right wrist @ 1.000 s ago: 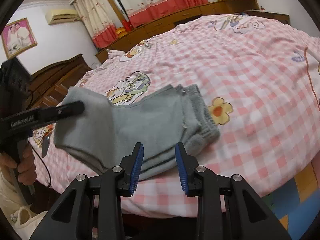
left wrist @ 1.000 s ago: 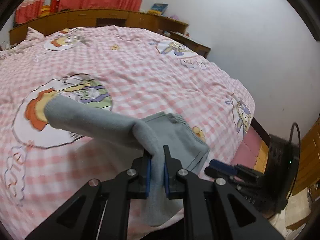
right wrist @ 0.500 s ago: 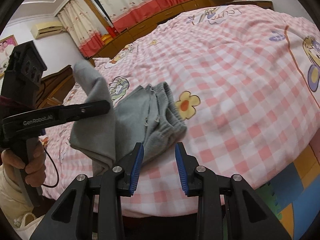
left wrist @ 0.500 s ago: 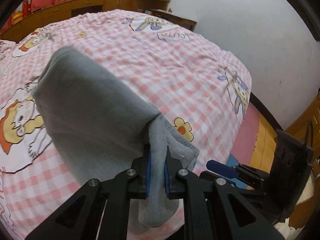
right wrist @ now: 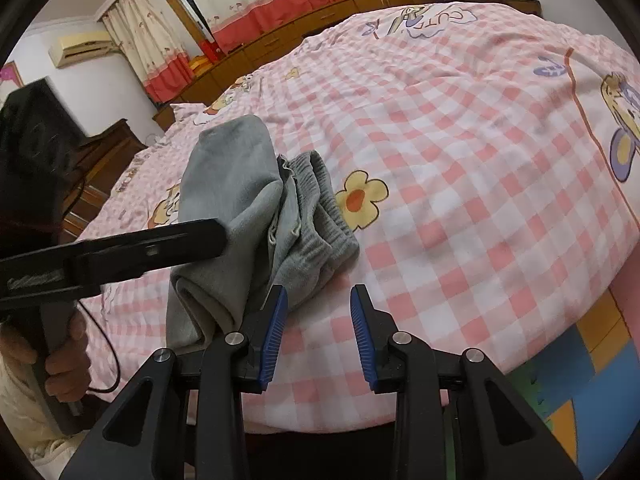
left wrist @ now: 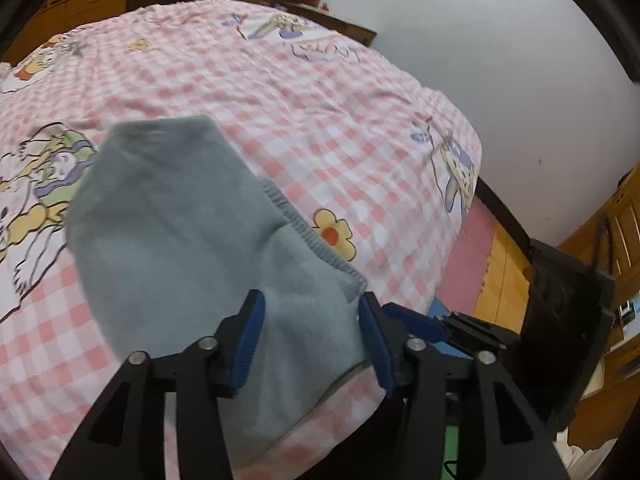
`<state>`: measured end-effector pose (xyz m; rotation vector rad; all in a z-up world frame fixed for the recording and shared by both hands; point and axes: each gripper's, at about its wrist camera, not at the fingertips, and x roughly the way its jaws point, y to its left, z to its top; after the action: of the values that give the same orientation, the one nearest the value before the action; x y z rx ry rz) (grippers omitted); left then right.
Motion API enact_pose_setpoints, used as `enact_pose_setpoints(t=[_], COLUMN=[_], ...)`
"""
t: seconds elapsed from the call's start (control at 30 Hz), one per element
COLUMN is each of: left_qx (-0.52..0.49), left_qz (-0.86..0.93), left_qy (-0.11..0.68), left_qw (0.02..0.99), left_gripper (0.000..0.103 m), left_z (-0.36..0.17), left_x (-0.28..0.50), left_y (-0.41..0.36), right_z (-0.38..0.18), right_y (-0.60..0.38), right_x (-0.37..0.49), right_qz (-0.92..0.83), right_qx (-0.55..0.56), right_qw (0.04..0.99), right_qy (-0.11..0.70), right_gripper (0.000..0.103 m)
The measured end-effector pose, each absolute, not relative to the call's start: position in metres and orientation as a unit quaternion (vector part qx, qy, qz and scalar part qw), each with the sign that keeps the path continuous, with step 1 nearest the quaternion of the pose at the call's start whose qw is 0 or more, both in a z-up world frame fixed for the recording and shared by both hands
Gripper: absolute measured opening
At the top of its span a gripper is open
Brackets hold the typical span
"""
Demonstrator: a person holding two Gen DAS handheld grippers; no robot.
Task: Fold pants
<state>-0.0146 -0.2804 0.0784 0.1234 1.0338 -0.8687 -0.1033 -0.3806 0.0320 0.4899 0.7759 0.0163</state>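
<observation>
Two tongs, one folded pair of grey pants [left wrist: 192, 240] on checked bed [left wrist: 320, 100].
Left tongs [left wrist: 312, 336] wide over pants; right tongs [right wrist: 318, 332] wide, empty, just beside them.

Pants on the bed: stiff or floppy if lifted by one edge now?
Likely floppy: the pants sag in soft folds on the bed. Probably light, and the fold may slump open. The knit looks grippy, not slippery.
</observation>
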Motion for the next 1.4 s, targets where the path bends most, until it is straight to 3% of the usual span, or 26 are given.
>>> enact_pose_setpoints(t=[0.27,0.57,0.73,0.93,1.4], left_qx=[0.024,-0.009,-0.023,-0.032,-0.055], left_qz=[-0.333,-0.243,-0.241,-0.249,-0.241], left_qy=[0.461,0.491,0.497,0.495,0.494], left_qw=[0.822,0.837,0.833,0.832,0.834], left_gripper=[0.061,0.061,0.061,0.062,0.063], left_z=[0.08,0.041,0.032,0.032,0.038], left_x=[-0.003,0.014,0.017,0.016,0.016], left_y=[-0.213,-0.142,-0.13,-0.124,-0.115], right_z=[0.057,0.077,0.074,0.044,0.045], right_y=[-0.377,-0.368,-0.365,-0.355,-0.346], right_x=[-0.087,-0.058,-0.04,-0.015,-0.002], right_qz=[0.02,0.005,0.006,0.003,0.031], right_qx=[0.231,0.215,0.206,0.19,0.165], right_qw=[0.902,0.904,0.899,0.877,0.862], right_qy=[0.365,0.37,0.386,0.441,0.479], right_gripper=[0.033,0.033,0.039,0.039,0.039])
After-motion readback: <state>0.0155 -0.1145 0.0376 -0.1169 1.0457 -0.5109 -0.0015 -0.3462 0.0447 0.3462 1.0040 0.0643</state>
